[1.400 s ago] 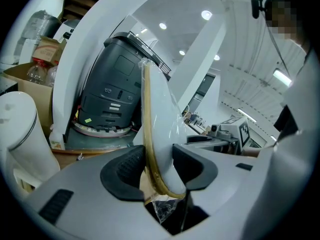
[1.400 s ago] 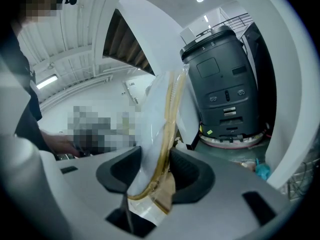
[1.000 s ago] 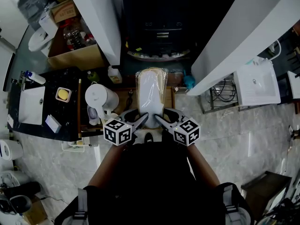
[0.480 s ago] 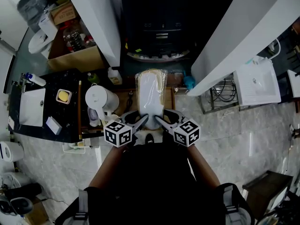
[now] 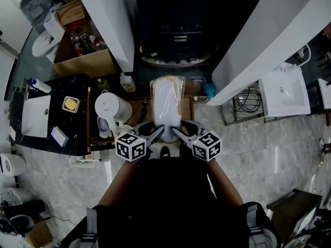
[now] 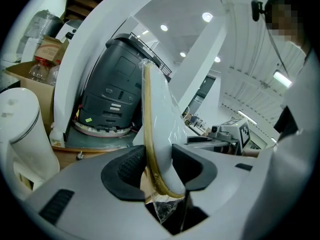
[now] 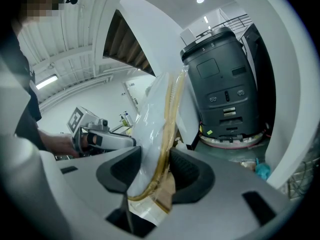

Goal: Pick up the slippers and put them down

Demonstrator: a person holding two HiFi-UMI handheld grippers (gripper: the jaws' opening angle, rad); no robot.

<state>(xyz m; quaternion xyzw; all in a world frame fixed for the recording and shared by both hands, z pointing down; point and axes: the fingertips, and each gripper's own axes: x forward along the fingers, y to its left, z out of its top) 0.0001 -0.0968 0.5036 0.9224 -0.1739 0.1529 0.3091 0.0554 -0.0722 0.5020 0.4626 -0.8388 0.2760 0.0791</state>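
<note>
A pair of white slippers (image 5: pixel 166 103) with tan soles, wrapped in clear plastic, is held up over a small wooden table (image 5: pixel 136 107). My left gripper (image 5: pixel 155 134) is shut on the near end of the pack from the left. From the right, my right gripper (image 5: pixel 178 134) is shut on that same end. In the left gripper view the slippers (image 6: pixel 159 115) stand on edge, with the left gripper (image 6: pixel 159 165) pressing both pads against them. In the right gripper view the wrapped slippers (image 7: pixel 156 115) sit pinched the same way in the right gripper (image 7: pixel 155 167).
A white kettle (image 5: pixel 110 108) stands left of the slippers. Beyond them is a dark machine (image 5: pixel 176 34) between two white slanted panels. A cardboard box (image 5: pixel 83 56) sits at the far left, a white sink (image 5: pixel 283 91) at the right, and a teal object (image 5: pixel 208 90) near the table.
</note>
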